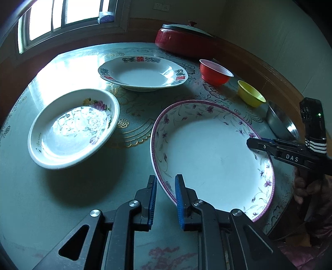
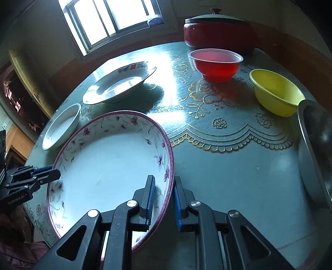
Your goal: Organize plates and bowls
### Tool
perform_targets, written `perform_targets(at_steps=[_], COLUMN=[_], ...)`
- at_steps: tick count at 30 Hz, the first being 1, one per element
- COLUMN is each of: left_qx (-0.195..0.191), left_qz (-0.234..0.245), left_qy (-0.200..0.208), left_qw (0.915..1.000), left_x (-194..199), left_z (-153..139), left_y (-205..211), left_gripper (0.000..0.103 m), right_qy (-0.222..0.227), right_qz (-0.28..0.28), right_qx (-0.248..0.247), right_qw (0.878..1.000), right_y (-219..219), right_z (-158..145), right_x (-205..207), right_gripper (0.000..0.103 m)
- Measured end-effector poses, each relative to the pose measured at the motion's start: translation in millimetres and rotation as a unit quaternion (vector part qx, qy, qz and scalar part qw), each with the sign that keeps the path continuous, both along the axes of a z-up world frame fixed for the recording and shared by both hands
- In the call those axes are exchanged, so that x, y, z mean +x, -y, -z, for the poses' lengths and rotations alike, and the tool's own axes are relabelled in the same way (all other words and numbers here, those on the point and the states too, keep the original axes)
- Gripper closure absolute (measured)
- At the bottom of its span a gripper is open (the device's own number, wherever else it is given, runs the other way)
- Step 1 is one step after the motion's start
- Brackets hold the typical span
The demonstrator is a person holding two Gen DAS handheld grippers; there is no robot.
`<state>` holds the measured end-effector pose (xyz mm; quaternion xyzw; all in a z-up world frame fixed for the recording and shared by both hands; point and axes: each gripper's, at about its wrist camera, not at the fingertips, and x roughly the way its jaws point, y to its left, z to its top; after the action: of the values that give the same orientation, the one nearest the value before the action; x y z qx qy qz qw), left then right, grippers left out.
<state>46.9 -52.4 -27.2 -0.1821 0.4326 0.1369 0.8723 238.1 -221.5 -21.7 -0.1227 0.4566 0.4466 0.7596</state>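
A large purple-rimmed floral plate point(image 1: 209, 157) point(image 2: 108, 164) sits near the table's front edge. My left gripper point(image 1: 166, 189) straddles its left rim, one finger outside and one inside, jaws slightly apart. My right gripper point(image 2: 164, 187) straddles its right rim the same way and also shows in the left wrist view point(image 1: 252, 142). The left gripper also shows in the right wrist view point(image 2: 55, 171). A white flowered dish point(image 1: 72, 128) point(image 2: 62, 126) and a white plate with red characters point(image 1: 143, 72) point(image 2: 120, 83) lie beyond. A red bowl point(image 1: 215, 72) point(image 2: 216, 64) and a yellow bowl point(image 1: 251, 93) point(image 2: 277, 92) stand at the right.
A red lidded pot point(image 1: 184, 39) point(image 2: 217, 31) stands at the table's far edge by the wall. A steel basin point(image 1: 280, 122) point(image 2: 315, 149) sits at the right edge. The table point(image 2: 228, 176) has a lace-patterned glossy cover. A window point(image 2: 112, 18) lies behind.
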Motion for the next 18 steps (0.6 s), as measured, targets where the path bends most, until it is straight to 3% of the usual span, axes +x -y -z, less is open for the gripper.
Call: perform_targets(at_steps=[9, 18], left_qx=[-0.009, 0.005], left_qz=[-0.019, -0.020], left_qy=[0.008, -0.003], left_qw=[0.9998, 0.9998], left_x=[-14.4, -8.7], left_z=[0.0, 1.1], left_y=[9.7, 11.3], left_gripper=[0.081, 0.079], right_qy=[0.029, 0.000], right_qz=[-0.023, 0.005], right_qx=[-0.020, -0.010], right_qw=[0.999, 1.000], right_y=[-15.5, -12.1], right_z=[-1.1, 2.0], right_x=[-0.8, 0.3], right_gripper=[0.088, 0.084])
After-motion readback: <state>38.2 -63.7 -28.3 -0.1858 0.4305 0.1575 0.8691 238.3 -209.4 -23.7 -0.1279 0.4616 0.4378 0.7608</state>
